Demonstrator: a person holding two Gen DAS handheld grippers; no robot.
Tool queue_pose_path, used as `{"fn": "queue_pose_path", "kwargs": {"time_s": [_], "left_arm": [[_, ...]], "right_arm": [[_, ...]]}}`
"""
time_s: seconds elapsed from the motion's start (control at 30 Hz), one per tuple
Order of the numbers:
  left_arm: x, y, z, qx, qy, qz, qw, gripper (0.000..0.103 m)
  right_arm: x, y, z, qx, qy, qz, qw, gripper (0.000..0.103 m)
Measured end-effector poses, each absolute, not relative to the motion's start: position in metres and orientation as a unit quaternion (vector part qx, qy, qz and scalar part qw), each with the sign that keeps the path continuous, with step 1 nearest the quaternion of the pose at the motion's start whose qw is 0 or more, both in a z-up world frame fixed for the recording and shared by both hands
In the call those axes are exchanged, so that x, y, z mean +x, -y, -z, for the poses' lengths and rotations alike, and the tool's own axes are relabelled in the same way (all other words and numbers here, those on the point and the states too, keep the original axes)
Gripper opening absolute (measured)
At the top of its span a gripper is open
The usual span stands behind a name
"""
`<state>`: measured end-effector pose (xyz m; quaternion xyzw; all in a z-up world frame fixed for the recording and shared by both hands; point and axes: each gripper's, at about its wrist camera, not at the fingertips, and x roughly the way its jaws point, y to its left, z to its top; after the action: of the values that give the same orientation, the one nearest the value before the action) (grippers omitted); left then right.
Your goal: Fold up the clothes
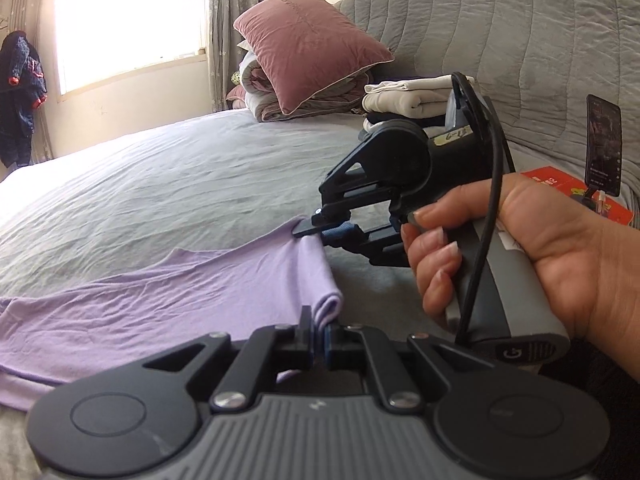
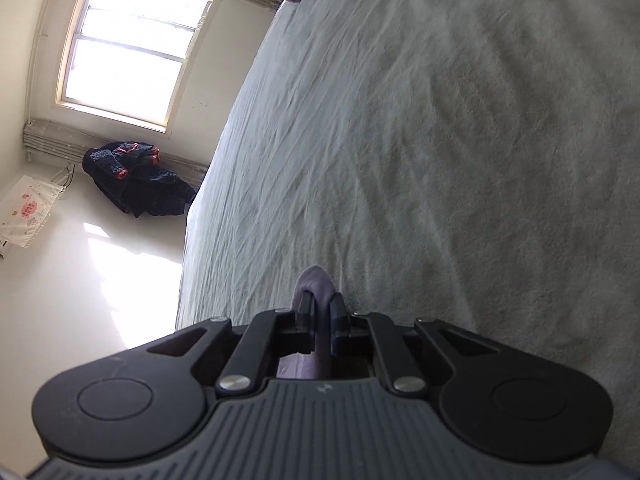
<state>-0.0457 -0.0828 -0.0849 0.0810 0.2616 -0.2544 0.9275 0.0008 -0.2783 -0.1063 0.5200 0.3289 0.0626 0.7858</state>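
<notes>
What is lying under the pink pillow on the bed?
Under the pink pillow lies a folded quilt, grey and pinkish, resting on the bed sheet. The pillow covers most of the quilt's top, so anything between them cannot be seen.

The left gripper (image 1: 319, 326) has its jaws clamped together, pointing forward and slightly down. The right gripper (image 1: 316, 228) reaches in from the right, jaws pinched tight, gripped by the person's right hand (image 1: 520, 252).
</notes>
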Motion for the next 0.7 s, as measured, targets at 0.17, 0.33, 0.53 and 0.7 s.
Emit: {"fn": "queue_pose_path", "kwargs": {"time_s": [0.17,0.33,0.53,0.7], "left_arm": [[-0.051,0.091,0.085,0.046,-0.266,0.256,0.928,0.004],[-0.044,0.085,0.084,-0.005,-0.274,0.245,0.93,0.004],[-0.036,0.06,0.082,-0.091,-0.281,0.226,0.929,0.004],[-0.03,0.028,0.079,-0.168,-0.27,0.201,0.927,0.004]], "right_arm": [[-0.016,0.288,0.1,0.512,-0.327,-0.051,0.793,0.007],[-0.018,0.278,0.096,0.5,-0.332,-0.05,0.798,0.007],[-0.004,0.257,0.075,0.471,-0.337,-0.06,0.813,0.007],[0.019,0.233,0.06,0.445,-0.345,-0.071,0.823,0.008]]}}
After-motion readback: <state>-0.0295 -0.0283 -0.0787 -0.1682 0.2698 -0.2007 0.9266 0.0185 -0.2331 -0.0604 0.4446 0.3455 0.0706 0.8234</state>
